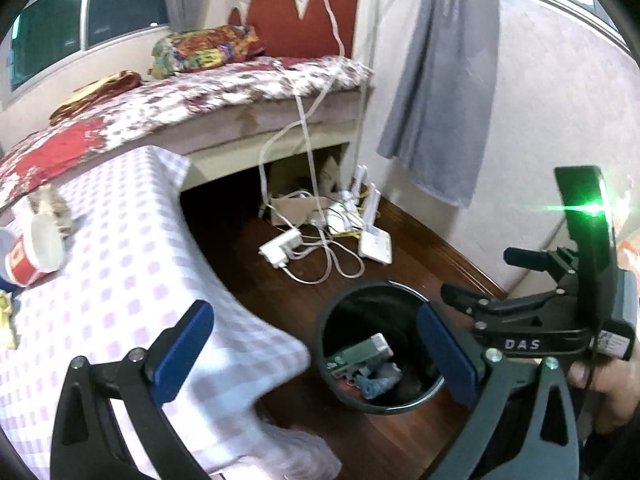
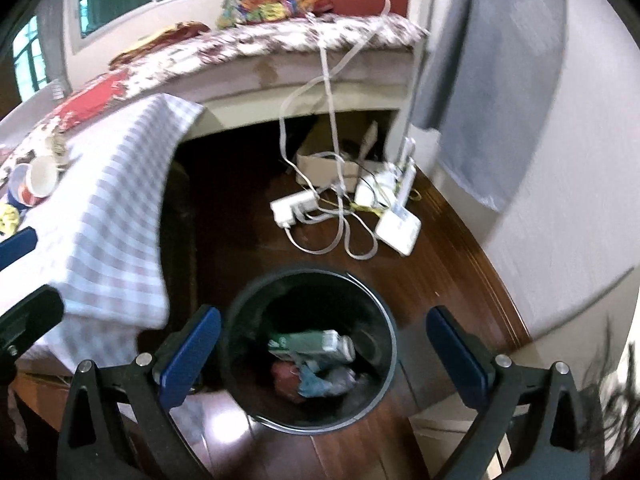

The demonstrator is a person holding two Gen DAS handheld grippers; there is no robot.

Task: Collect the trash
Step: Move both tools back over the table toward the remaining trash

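My left gripper (image 1: 316, 354) is open and empty, hanging between the table corner and a black bin (image 1: 360, 308) on the floor. In the bin lie a green carton (image 1: 358, 354) and crumpled wrappers (image 1: 376, 384). My right gripper (image 2: 324, 360) is open and empty straight above the same bin (image 2: 384, 312), where the carton (image 2: 308, 342) shows. On the checked tablecloth (image 1: 120, 280) a red paper cup (image 1: 34, 252) lies on its side beside crumpled paper (image 1: 52, 204) and a yellow scrap (image 1: 8, 320).
The right gripper's black frame (image 1: 560, 312) stands close on the right, held by a hand (image 1: 608, 388). A power strip (image 2: 292, 206), router (image 2: 398, 228) and loose cables (image 2: 340, 216) lie on the wooden floor by the bed (image 2: 280, 76). A grey cloth (image 2: 496, 80) hangs on the wall.
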